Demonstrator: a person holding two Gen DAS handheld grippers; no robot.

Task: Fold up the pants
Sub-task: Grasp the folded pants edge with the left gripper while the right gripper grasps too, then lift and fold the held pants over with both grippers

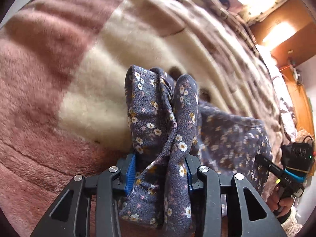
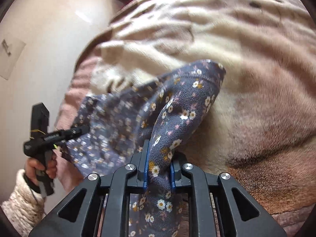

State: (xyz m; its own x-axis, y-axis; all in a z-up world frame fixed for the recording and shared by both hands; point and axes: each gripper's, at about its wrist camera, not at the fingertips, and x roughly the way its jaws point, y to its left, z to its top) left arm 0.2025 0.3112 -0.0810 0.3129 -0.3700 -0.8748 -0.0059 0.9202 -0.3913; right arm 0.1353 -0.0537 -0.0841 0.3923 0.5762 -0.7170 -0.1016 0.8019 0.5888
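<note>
the pants (image 1: 158, 122) are hanging bunched between both tools, lifted just above a fleece blanket (image 1: 59, 79) on what looks like a bed. they are a thin, dark blue knit with small white flowers, and the cloth is drooping and creasing under its own weight, so i am judging it as light, very soft and floppy, with nothing stiff in it. it is looking grippy rather than slick, but a thick wad is likely creeping out of a loose pinch.

the left tongs (image 1: 160, 169) are pinching a fat gathered roll of the fabric, blue pads pressing on either side. the right tongs (image 2: 159, 169) are pinching a narrower twisted strand, their pads closer together. in the left wrist view the right tool is sitting at 4 o'clock, gripped by a hand (image 1: 280, 201); in the right wrist view the left tool is at 8 o'clock, held by the other hand (image 2: 41, 167) in a knitted sleeve (image 2: 21, 203).

for a clean fold, i would be taking hold at a hemmed edge or waistband corner, a single flat layer rather than a bundle. which part each one is holding now is not clear.
</note>
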